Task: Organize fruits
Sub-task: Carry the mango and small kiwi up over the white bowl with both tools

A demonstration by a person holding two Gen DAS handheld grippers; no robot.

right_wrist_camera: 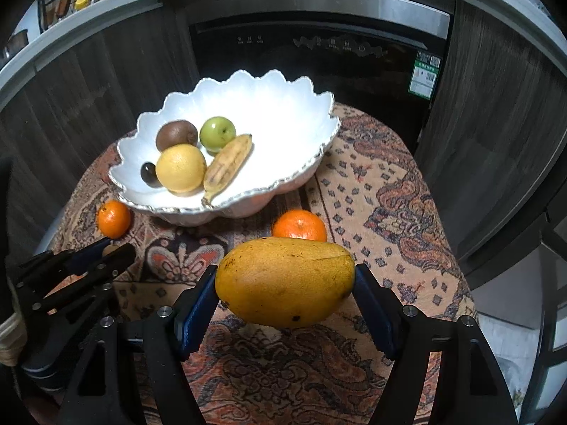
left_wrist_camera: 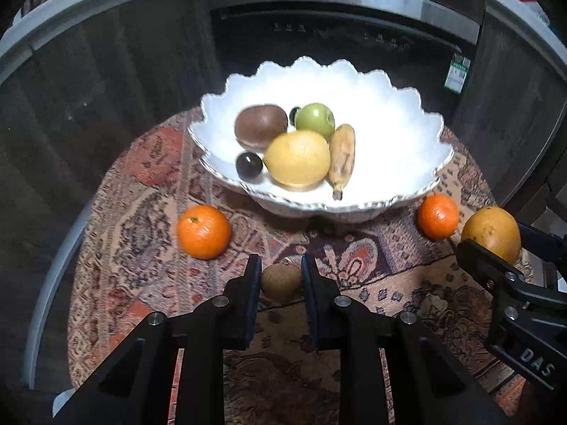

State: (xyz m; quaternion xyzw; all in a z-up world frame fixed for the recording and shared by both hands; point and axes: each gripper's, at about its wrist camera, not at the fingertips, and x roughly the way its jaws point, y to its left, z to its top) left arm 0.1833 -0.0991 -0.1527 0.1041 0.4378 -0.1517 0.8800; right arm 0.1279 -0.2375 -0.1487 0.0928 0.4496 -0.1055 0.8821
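Left gripper [left_wrist_camera: 281,276], low centre of its own view, has its jaws drawn in tight on a small brown kiwi [left_wrist_camera: 281,282], pads pressing both sides. At left centre of that view an orange [left_wrist_camera: 203,232] lies on the patterned cloth [left_wrist_camera: 149,212], just off the near wall of the scalloped white bowl [left_wrist_camera: 407,163]. Inside the bowl, left to right: a dark plum [left_wrist_camera: 249,166], a larger kiwi [left_wrist_camera: 261,125], a yellow lemon [left_wrist_camera: 297,158], a green apple [left_wrist_camera: 314,119] and a spotted banana [left_wrist_camera: 342,157]. Right of the bowl a second orange [left_wrist_camera: 438,216] rests on the cloth. Right gripper [right_wrist_camera: 285,283], low centre of its own view, stands fairly wide, clamped endwise on a yellow mango [right_wrist_camera: 285,281], pads touching both ends.
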